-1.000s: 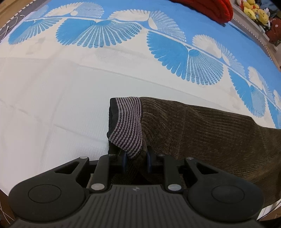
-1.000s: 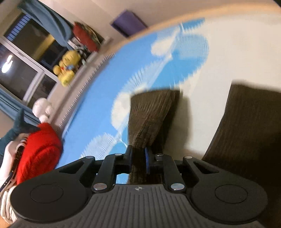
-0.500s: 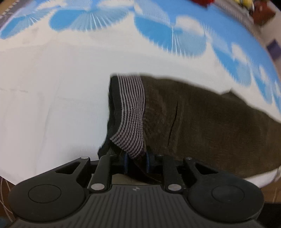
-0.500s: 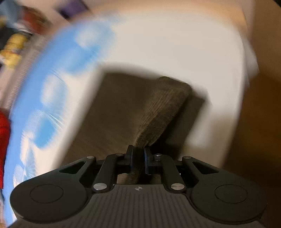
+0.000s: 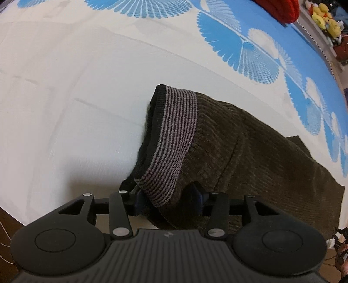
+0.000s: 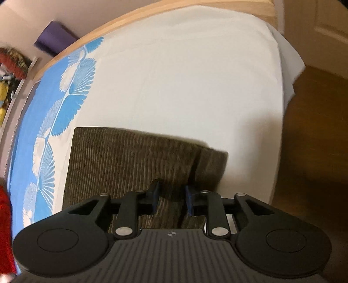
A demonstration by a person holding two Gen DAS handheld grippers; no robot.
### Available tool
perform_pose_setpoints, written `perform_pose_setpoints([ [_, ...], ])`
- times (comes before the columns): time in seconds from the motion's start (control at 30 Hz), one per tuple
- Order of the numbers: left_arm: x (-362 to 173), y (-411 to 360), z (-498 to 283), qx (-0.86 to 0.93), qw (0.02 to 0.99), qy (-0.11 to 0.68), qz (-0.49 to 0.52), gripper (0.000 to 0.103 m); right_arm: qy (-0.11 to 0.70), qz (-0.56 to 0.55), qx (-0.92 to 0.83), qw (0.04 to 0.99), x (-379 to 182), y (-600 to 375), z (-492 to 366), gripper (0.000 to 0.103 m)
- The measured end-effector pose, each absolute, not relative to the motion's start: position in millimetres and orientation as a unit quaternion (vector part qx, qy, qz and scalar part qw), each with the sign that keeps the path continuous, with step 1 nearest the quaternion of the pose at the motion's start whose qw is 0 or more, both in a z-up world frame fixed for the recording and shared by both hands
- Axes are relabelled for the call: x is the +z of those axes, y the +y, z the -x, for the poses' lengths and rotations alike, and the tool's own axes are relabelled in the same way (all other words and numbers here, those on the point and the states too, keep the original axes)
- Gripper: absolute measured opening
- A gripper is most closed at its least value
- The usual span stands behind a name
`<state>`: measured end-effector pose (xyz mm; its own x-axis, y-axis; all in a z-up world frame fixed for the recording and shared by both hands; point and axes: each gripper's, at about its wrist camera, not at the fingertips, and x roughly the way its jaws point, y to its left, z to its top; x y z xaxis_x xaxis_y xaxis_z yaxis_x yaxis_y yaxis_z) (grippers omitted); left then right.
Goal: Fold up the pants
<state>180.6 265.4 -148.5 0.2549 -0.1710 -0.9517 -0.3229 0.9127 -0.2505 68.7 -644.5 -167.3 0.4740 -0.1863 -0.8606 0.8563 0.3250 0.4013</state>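
Note:
Dark brown corduroy pants lie on the bed, legs running off to the right. Their striped purple-and-black waistband is turned up toward me. My left gripper has its jaws parted, with the waistband corner draped between them. In the right wrist view the pants lie flat and folded over, with a doubled edge on the right. My right gripper has its jaws parted, with the pants fabric lying between the blue pads.
The bed sheet is white with a blue fan-patterned band. A red garment and yellow plush toys lie beyond the far side. The bed's corner and a wooden floor are on the right.
Both grippers have opened from their tight grip on the fabric. The right gripper swung the pant leg over onto the rest of the pants, which now lie folded flat.

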Motion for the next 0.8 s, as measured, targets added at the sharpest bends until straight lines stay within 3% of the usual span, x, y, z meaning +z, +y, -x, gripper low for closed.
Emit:
perform_pose_setpoints([
  [0.07, -150, 265, -183, 0.052, 0.765, 0.610, 0.198, 0.050, 0.378, -0.427, -0.352, 0.742, -166, -645, -76, 0.027],
  [0.17, -150, 264, -183, 0.058, 0.768, 0.609, 0.191, 0.039, 0.404, -0.360, -0.344, 0.767, -160, -640, -86, 0.008],
  [0.23, -145, 264, -181, 0.055, 0.776, 0.601, 0.183, 0.027, 0.393, -0.343, -0.338, 0.784, -151, -637, -88, 0.007],
  [0.43, -100, 270, -162, 0.014, 0.827, 0.519, 0.215, 0.023, 0.254, -0.316, -0.345, 0.846, -87, -626, -72, 0.005],
  [0.53, -107, 269, -156, 0.005, 0.814, 0.547, 0.197, 0.024, 0.262, -0.283, -0.392, 0.835, -85, -626, -71, 0.006],
  [0.6, -124, 265, -157, 0.020, 0.793, 0.591, 0.146, 0.025, 0.349, -0.315, -0.392, 0.791, -117, -637, -77, 0.006],
  [0.67, -136, 265, -155, 0.018, 0.776, 0.620, 0.112, 0.032, 0.451, -0.342, -0.395, 0.724, -157, -644, -79, 0.010],
  [0.73, -135, 265, -153, 0.018, 0.781, 0.617, 0.089, 0.049, 0.447, -0.366, -0.401, 0.711, -163, -649, -76, 0.015],
  [0.8, -124, 271, -151, 0.034, 0.800, 0.592, 0.090, 0.054, 0.444, -0.309, -0.420, 0.729, -150, -643, -85, 0.029],
])
